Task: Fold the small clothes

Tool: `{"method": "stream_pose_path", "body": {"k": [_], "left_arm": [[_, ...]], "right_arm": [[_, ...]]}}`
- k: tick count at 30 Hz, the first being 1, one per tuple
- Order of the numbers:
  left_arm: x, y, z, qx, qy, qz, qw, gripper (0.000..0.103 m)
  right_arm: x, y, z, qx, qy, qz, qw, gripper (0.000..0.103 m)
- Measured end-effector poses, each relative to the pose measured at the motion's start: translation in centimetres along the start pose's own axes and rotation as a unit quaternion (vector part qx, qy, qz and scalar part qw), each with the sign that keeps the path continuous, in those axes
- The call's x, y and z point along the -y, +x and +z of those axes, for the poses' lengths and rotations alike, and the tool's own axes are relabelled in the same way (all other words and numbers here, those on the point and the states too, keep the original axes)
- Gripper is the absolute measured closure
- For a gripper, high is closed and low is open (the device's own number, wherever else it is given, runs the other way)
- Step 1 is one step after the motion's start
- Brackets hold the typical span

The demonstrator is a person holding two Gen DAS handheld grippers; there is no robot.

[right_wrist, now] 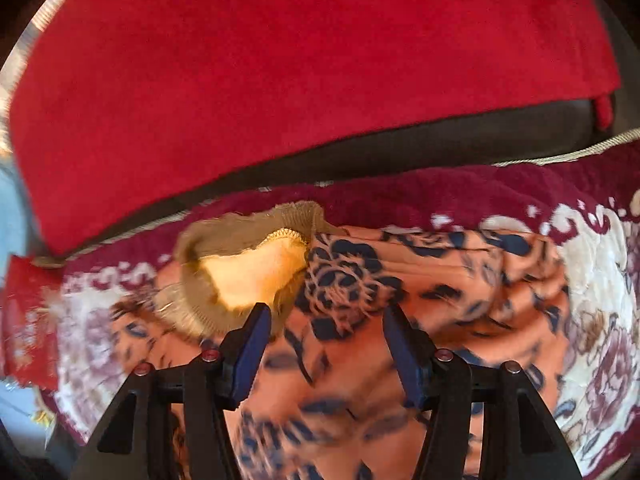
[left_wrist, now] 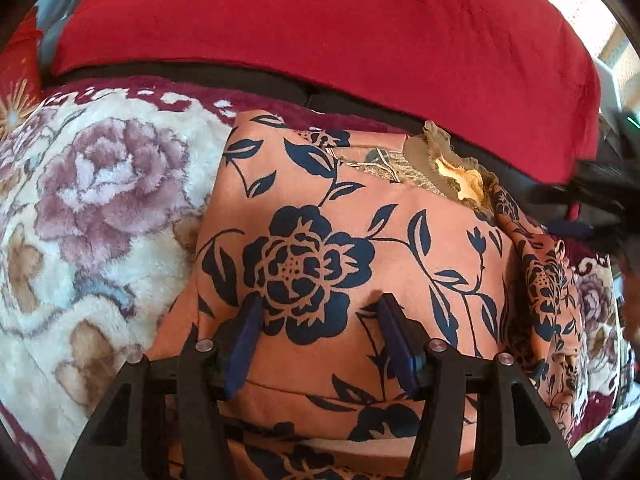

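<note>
Orange floral garment [left_wrist: 360, 240], partly folded, lying on a plush rose-patterned blanket [left_wrist: 80, 208] before a red cushion [left_wrist: 320, 20]. Left tool [left_wrist: 318, 304] hovers over the flat folded panel with its jaws moderately wide and nothing between the pads; right tool [right_wrist: 326, 312] likewise stands apart and empty, above the bunched part of the cloth beside the tan ruffled collar [right_wrist: 224, 264]. The step in hand appears to be taking fresh grips for the next fold – best done by pinching both layers at an edge, one tool at each end of the same side, and carrying them over together so the crease stays straight. The left view shows the smooth panel and its straight left edge; the right view, blurred, shows the collar's pale lining [right_wrist: 256, 268] and the wrinkled far portion – detail the left view gives only small, at its margin
</note>
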State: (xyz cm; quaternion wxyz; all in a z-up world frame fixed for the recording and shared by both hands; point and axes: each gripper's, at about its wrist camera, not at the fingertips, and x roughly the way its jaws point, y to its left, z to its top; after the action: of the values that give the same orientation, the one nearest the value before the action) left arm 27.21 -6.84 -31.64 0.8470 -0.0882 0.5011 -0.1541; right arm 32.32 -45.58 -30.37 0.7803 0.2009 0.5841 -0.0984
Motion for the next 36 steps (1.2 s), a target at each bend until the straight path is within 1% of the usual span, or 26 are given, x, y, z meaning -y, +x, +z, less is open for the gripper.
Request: {"method": "stream_pose_path", "body": {"k": [1,2,3,4,5,6,7,8,9,10,11,14,15,17,19,21,23,24,25,27,28,29,31,32,35,36], "left_arm": [[-0.2,0.2,0.1,-0.002,-0.006,-0.003,1.0000,0.043],[-0.1,0.3,0.4,-0.003,-0.010,-0.005,0.9999,0.043],[-0.1,0.2,0.6,-0.006,-0.009,-0.006,0.9999,0.043],[-0.2,0.1,0.4,-0.007,-0.005,-0.006,0.9999,0.043],[-0.2,0.2,0.3,-0.007,-0.001,-0.005,1.0000,0.043],[-0.3,0.2,0.1,-0.006,0.001,-0.005,1.0000,0.043],[-0.2,0.4,0.0,-0.006,0.003,-0.004,1.0000,0.043],[-0.1,0.5,-0.1,-0.007,0.007,-0.003,1.0000,0.043],[-0.1,0.5,-0.1,-0.007,0.008,-0.002,0.9999,0.043],[0.0,0.6,0.0,-0.006,0.008,-0.001,0.9999,0.043],[-0.2,0.1,-0.1,-0.005,0.007,-0.001,1.0000,0.043],[-0.5,-0.8,-0.5,0.000,0.002,0.002,1.0000,0.043],[-0.5,-1.1,-0.6,0.004,0.002,0.002,1.0000,0.043],[-0.4,-1.9,-1.1,0.014,0.003,0.003,0.9999,0.043],[-0.1,-2.7,-1.6,0.020,0.013,0.005,0.9997,0.043],[0.3,-3.2,-1.9,0.024,0.021,0.003,0.9995,0.043],[0.9,-3.6,-2.3,0.027,0.032,0.001,0.9991,0.043],[1.2,-3.8,-2.5,0.029,0.038,0.000,0.9988,0.043],[1.5,-3.9,-2.7,0.031,0.043,-0.001,0.9986,0.043],[2.2,-4.2,-3.1,0.041,0.059,0.001,0.9974,0.043],[2.7,-4.4,-3.3,0.045,0.068,0.004,0.9966,0.043],[3.0,-4.7,-3.5,0.051,0.077,0.004,0.9957,0.043],[3.4,-5.0,-3.6,0.059,0.087,0.003,0.9945,0.043],[3.6,-5.1,-3.7,0.063,0.094,0.007,0.9936,0.043],[3.4,-5.1,-3.5,0.065,0.098,0.022,0.9928,0.041],[3.0,-4.9,-3.4,0.063,0.089,0.023,0.9938,0.041]], "right_arm": [[-0.6,1.0,0.2,-0.011,0.000,-0.012,1.000,0.041],[-1.3,1.9,0.4,-0.017,-0.002,-0.033,0.999,0.041],[-2.1,3.3,0.6,-0.024,-0.010,-0.070,0.997,0.042],[-2.5,4.4,0.5,-0.034,-0.014,-0.093,0.995,0.042],[-2.5,5.3,0.3,-0.045,-0.011,-0.107,0.993,0.044],[-2.3,5.6,-0.1,-0.040,-0.005,-0.116,0.992,0.053],[-2.1,5.4,-0.3,-0.031,-0.004,-0.118,0.992,0.067],[-1.8,5.0,-0.5,-0.027,-0.004,-0.113,0.993,0.076],[-1.3,4.1,-0.8,-0.021,-0.003,-0.092,0.996,0.092],[-0.5,3.0,-1.1,-0.009,0.000,-0.072,0.997,0.095],[0.3,1.7,-1.5,0.007,0.005,-0.059,0.998,0.096],[3.6,-2.9,-3.3,0.057,0.024,-0.012,0.998,0.098],[4.9,-4.5,-4.4,0.075,0.027,0.002,0.997,0.098],[7.0,-6.7,-6.3,0.097,0.036,0.013,0.995,0.098],[10.0,-8.1,-8.9,0.105,0.059,0.034,0.992,0.098],[13.0,-8.7,-11.6,0.110,0.079,0.057,0.989,0.098],[15.3,-8.0,-13.9,0.112,0.101,0.092,0.984,0.098],[16.4,-7.4,-15.2,0.113,0.115,0.117,0.980,0.098],[17.3,-6.8,-15.9,0.113,0.130,0.136,0.976,0.094],[18.6,-5.6,-17.6,0.115,0.173,0.174,0.963,0.094],[18.9,-4.9,-18.0,0.118,0.191,0.186,0.957,0.094],[19.4,-4.7,-18.4,0.121,0.202,0.191,0.953,0.093],[20.1,-4.8,-18.7,0.119,0.216,0.194,0.950,0.093],[20.4,-5.0,-18.7,0.118,0.220,0.202,0.947,0.093],[20.9,-6.3,-18.0,0.134,0.230,0.221,0.938,0.090],[20.9,-6.8,-17.7,0.142,0.233,0.225,0.935,0.077]]}}
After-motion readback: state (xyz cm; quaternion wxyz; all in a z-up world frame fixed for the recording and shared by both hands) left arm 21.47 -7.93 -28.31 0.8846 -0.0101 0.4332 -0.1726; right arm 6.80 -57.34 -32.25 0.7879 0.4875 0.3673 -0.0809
